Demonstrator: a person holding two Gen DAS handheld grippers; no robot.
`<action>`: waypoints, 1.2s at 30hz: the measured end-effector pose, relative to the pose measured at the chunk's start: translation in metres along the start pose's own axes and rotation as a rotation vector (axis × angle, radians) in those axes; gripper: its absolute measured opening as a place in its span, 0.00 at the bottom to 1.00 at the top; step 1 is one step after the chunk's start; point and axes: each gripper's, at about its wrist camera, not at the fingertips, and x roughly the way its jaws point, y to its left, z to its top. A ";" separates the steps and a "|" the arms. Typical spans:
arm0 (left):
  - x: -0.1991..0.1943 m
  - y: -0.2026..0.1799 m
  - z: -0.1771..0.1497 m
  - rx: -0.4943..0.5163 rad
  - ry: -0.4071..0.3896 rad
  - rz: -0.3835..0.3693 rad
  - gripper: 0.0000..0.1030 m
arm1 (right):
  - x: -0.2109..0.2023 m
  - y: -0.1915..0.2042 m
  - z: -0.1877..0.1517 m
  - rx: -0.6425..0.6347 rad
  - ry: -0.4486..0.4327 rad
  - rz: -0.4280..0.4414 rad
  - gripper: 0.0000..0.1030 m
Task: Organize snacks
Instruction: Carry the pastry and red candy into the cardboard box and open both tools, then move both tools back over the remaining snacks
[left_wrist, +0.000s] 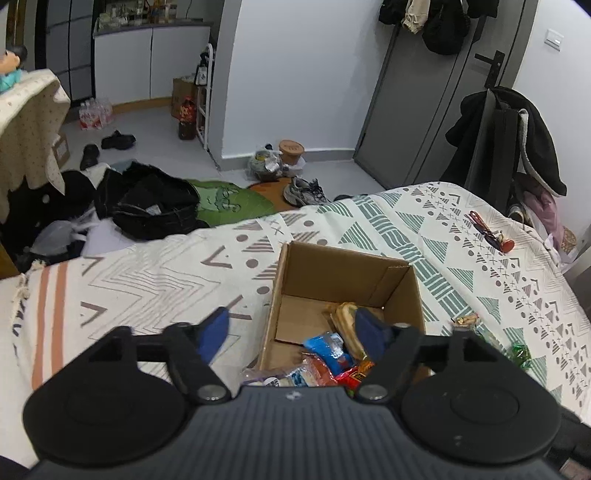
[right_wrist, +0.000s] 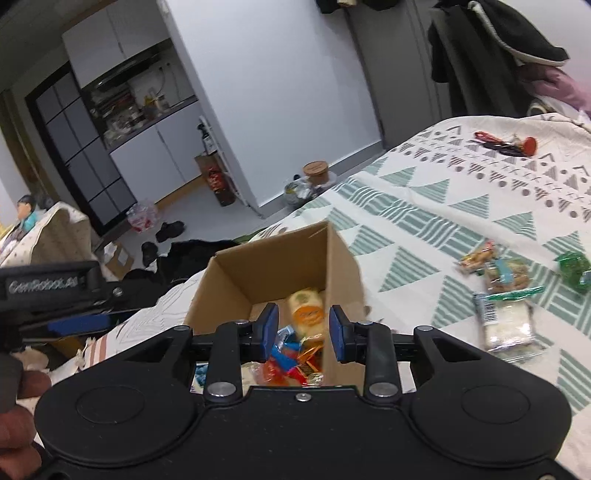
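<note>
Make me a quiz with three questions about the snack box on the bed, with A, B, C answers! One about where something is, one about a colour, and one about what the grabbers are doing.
1. Where are the snacks that are not packed yet?
A. On the bedspread beside the box
B. On the floor
C. On the chair

2. What colour are the gripper pads?
A. Red
B. Blue
C. Yellow

3. What is the right gripper doing?
A. Squeezing a snack
B. Open, holding nothing
C. Shut tight, empty

Answers:
1 A: the loose snacks lie on the bedspread beside the cardboard box.
2 B: the pads on the fingers are blue.
3 B: the right gripper hovers over the box with its fingers apart and nothing between them; the left gripper is open too.
</note>
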 end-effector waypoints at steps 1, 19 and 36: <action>-0.003 -0.002 -0.001 0.008 -0.012 0.006 0.80 | -0.002 -0.003 0.001 0.007 -0.002 -0.007 0.30; -0.022 -0.061 -0.018 0.085 -0.044 -0.027 0.89 | -0.046 -0.054 0.008 0.050 -0.023 -0.106 0.51; -0.010 -0.143 -0.041 0.146 -0.033 -0.116 0.89 | -0.081 -0.149 0.019 0.145 -0.081 -0.197 0.59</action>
